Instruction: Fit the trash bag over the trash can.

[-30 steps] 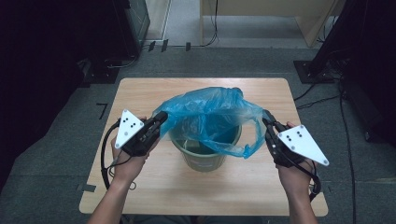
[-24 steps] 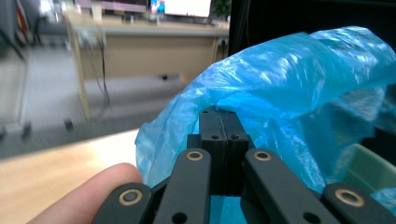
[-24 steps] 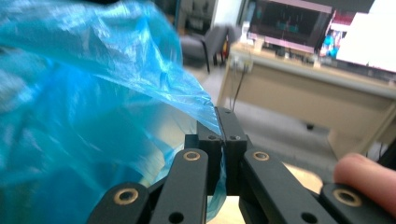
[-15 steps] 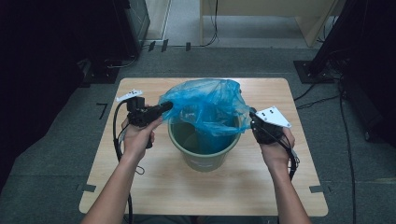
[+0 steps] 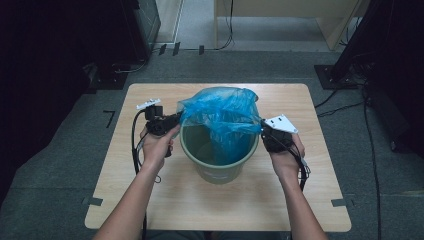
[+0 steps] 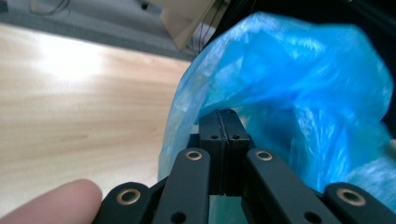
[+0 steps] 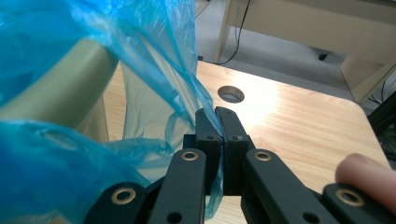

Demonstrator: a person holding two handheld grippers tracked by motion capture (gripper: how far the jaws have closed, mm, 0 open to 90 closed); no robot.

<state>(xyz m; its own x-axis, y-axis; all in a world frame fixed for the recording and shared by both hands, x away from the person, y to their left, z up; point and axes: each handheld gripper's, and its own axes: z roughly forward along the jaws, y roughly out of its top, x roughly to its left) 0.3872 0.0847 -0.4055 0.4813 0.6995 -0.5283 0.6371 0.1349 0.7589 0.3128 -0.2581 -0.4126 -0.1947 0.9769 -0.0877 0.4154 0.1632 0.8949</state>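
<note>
High view: left gripper [image 5: 176, 120] & right gripper [image 5: 262, 131] both clamped tight on blue bag [image 5: 225, 112] edges — film pinched btwn jaws — over green bucket [image 5: 220, 167].

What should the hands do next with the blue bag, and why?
Probably pull the bag's edges down over the bucket's rim. Both tools, left and right, pinch the bag at opposite sides, and it sits bunched above the rim, only partly hanging inside.

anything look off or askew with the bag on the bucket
Yes: the blue bag is not seated. It billows above the green bucket, its mouth not yet folded over the rim, each side pinched by the left claw and right claw.
</note>
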